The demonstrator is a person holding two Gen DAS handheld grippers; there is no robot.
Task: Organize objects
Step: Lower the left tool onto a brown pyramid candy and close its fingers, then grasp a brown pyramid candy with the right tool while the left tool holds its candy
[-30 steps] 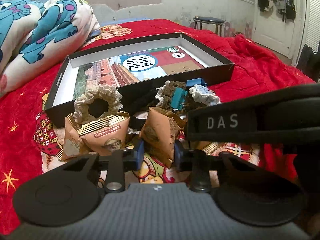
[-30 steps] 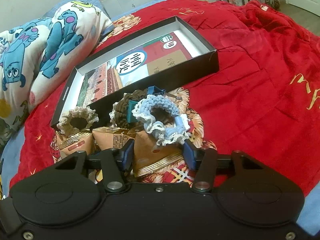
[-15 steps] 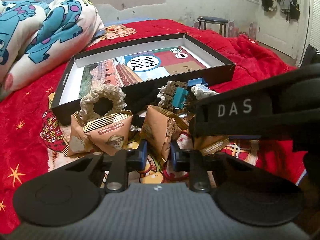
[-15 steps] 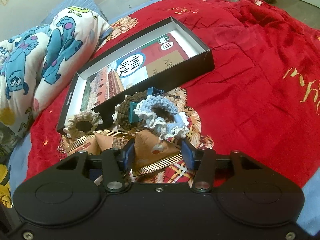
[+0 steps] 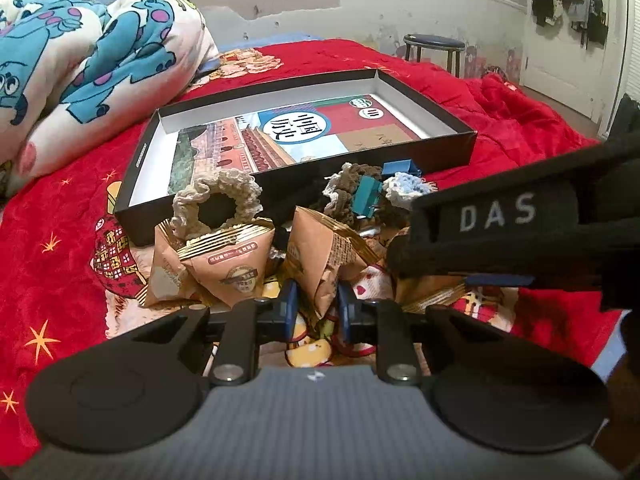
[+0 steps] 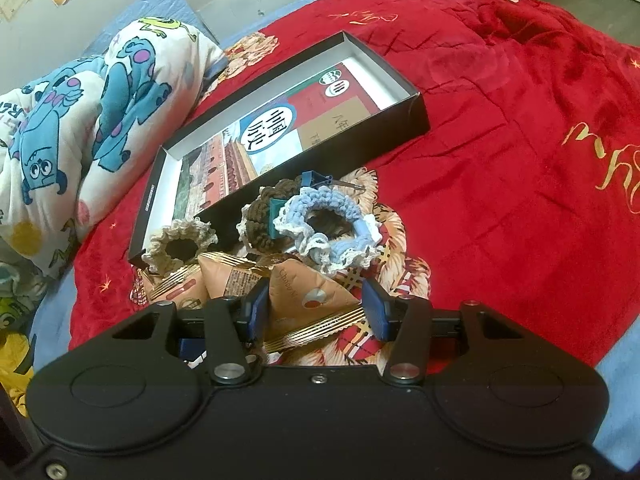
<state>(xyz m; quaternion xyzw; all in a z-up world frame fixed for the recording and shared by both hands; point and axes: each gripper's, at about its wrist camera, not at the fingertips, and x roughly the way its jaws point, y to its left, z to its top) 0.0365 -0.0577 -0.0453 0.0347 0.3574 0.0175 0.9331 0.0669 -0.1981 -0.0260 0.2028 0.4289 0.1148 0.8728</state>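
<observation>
Ahead, scrunchies (image 6: 332, 228) before box (image 6: 416, 120).

Three crocheted scrunchies (image 6: 334, 227), two binder clips (image 5: 367, 197), several snack packets (image 5: 230, 264), one box (image 5: 404, 84)

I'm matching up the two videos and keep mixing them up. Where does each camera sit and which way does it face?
Left wrist: on the left gripper, low over the bed, facing the snack packets and black box; the right gripper's body crosses its right side.
Right wrist: on the right gripper, higher, looking down at a packet and blue scrunchie.
Both show the box, packets, scrunchies, red blanket.
</observation>
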